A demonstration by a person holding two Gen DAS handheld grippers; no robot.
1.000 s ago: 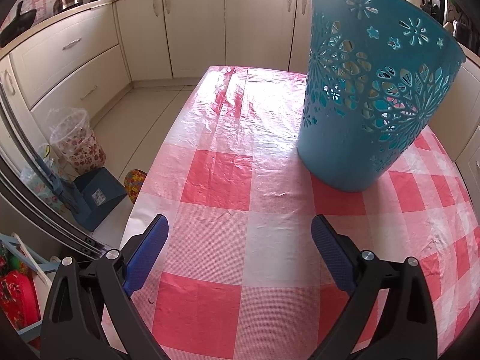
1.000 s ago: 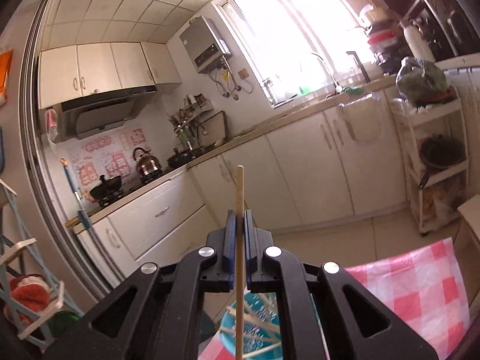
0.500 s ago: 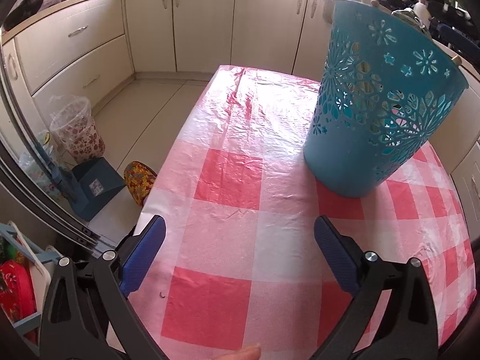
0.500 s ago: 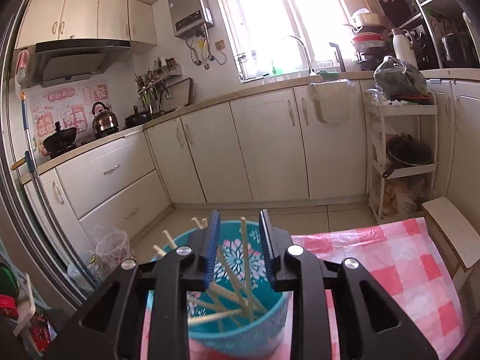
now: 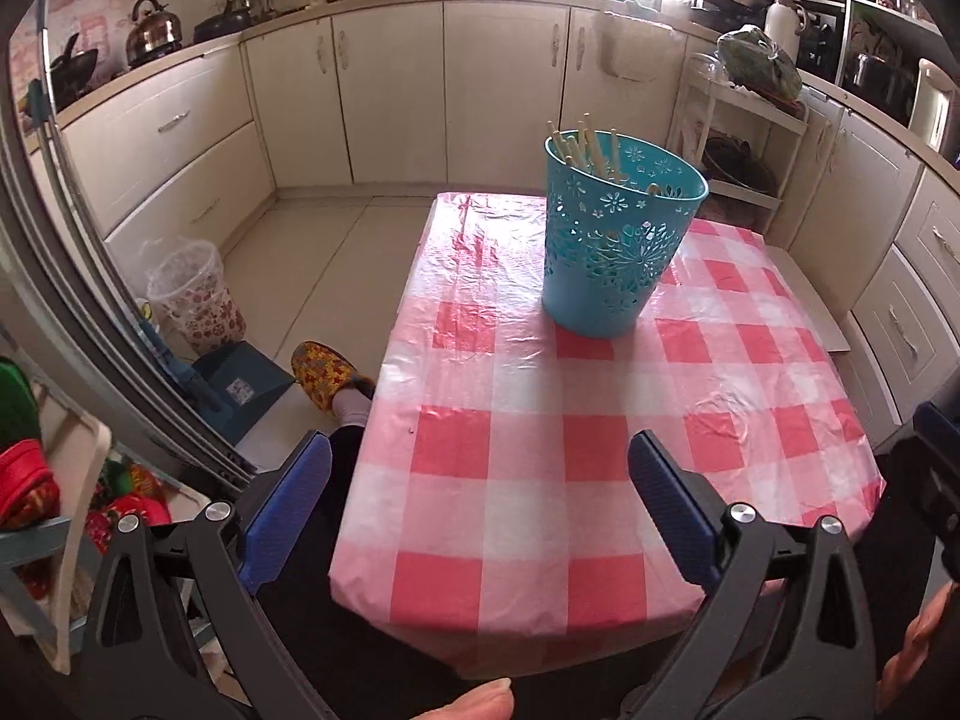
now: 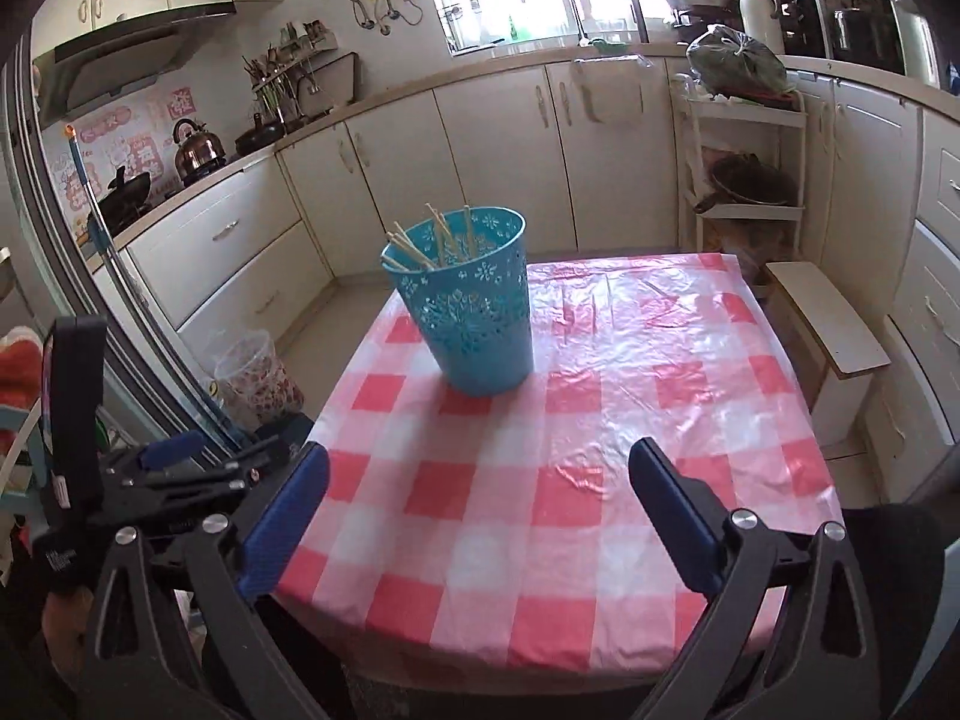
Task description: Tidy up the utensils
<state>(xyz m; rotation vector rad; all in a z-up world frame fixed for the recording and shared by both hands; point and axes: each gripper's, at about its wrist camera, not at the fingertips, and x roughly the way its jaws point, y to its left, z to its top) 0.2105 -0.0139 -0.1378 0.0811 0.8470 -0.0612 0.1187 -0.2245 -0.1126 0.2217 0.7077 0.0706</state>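
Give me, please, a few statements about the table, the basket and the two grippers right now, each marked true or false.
1. The blue basket stands upright on the checked tablecloth. True.
2. The chopsticks lie loose on the tablecloth beside the basket. False: they stand inside the basket, their tips poking above its rim.
3. The right gripper is open with nothing between its fingers. True; its jaws have just been opening.
4. The left gripper is clamped on a chopstick. False: its jaws stand wide apart and empty.
5. The basket lies tipped on its side. False: it stands on its base, rim upward.
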